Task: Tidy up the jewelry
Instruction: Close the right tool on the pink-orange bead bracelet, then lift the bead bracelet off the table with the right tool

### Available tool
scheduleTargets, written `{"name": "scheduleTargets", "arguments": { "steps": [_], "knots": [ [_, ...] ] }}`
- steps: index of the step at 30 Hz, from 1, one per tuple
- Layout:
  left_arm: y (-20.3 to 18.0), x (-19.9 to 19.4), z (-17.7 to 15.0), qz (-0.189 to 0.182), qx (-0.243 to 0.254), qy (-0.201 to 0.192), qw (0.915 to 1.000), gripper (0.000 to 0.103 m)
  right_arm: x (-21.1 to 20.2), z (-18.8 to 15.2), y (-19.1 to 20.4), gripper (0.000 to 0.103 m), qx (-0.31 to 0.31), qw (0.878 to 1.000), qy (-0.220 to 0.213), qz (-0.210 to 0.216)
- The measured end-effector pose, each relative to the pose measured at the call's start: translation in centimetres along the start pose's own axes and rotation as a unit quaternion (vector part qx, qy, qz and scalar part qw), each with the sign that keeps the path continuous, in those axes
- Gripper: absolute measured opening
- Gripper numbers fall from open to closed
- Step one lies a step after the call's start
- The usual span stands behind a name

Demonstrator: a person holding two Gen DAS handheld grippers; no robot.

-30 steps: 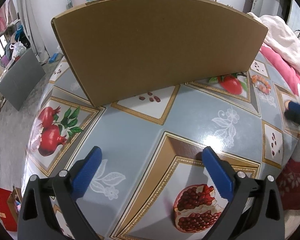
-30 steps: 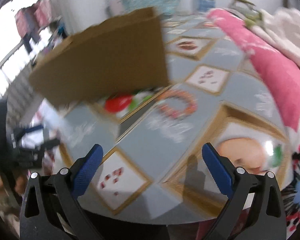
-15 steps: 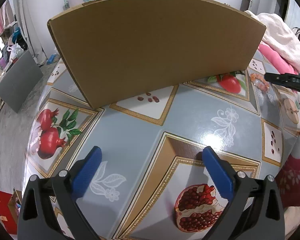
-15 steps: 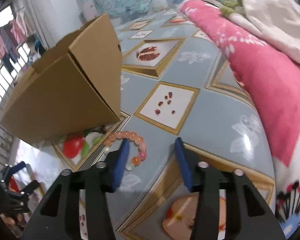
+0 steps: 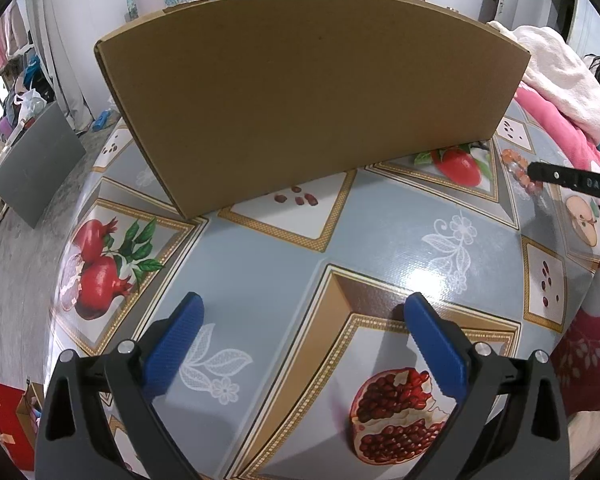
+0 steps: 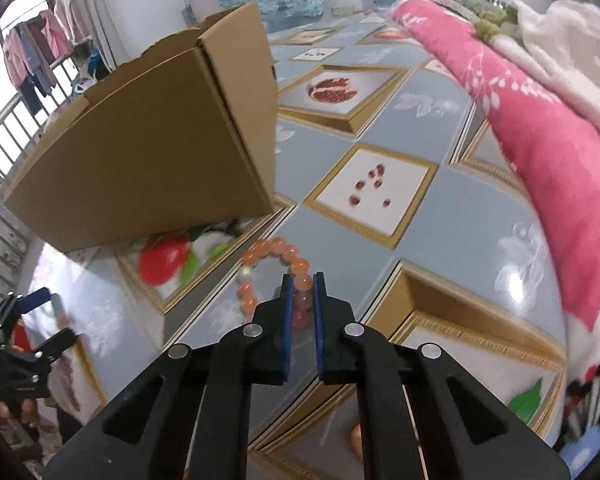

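An orange and pink bead bracelet point(image 6: 276, 245) lies on the fruit-patterned tablecloth point(image 6: 380, 216), just right of a brown cardboard box point(image 6: 152, 152). My right gripper point(image 6: 303, 276) is tipped down over the bracelet's near side. Its jaws are closing, with beads squeezed between the blue pads. In the left wrist view the bracelet point(image 5: 514, 160) shows at the far right, with the right gripper point(image 5: 538, 170) reaching onto it. My left gripper point(image 5: 304, 300) hangs open over the tablecloth point(image 5: 260, 264), in front of the box point(image 5: 312, 96), holding nothing.
A pink blanket point(image 6: 540, 128) and a white cloth point(image 6: 572, 32) are heaped along the table's right side. The box's tall wall blocks the back of the table. The table's left edge drops to the floor, where a grey panel point(image 5: 36, 160) stands.
My right gripper swung toward the bracelet, came down over it and closed from wide open to narrow around the beads. The left gripper stayed where it was.
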State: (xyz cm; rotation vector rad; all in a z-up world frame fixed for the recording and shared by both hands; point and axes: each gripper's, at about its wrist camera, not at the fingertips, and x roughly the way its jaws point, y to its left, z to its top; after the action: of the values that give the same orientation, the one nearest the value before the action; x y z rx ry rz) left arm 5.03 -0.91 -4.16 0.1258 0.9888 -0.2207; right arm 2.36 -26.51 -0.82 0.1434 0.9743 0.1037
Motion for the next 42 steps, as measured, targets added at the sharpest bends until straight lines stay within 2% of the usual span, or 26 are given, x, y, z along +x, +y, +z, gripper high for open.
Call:
{"name": "scheduleTargets", "arguments": {
  "steps": [8, 13, 21, 42],
  "knots": [
    [0.0, 0.0, 0.0, 0.000, 0.000, 0.000, 1.0000, 0.099, 0.2, -1.2, 3.4, 0.007, -0.006, 0.998, 0.015, 0.061],
    [0.0, 0.0, 0.0, 0.000, 0.000, -0.002, 1.0000, 0.099, 0.4, -1.8, 5.9, 0.008, -0.023, 0.996, 0.022, 0.086],
    [-0.1, -0.1, -0.1, 0.000, 0.001, -0.008, 1.0000, 0.099, 1.0, -1.5, 8.1, 0.008, -0.032, 0.995, 0.028, 0.093],
    [-0.1, -0.1, -0.2, 0.000, -0.001, -0.011, 0.9999, 0.099, 1.6, -1.8, 8.7, 0.008, -0.040, 0.991, 0.028, 0.121]
  ]
}}
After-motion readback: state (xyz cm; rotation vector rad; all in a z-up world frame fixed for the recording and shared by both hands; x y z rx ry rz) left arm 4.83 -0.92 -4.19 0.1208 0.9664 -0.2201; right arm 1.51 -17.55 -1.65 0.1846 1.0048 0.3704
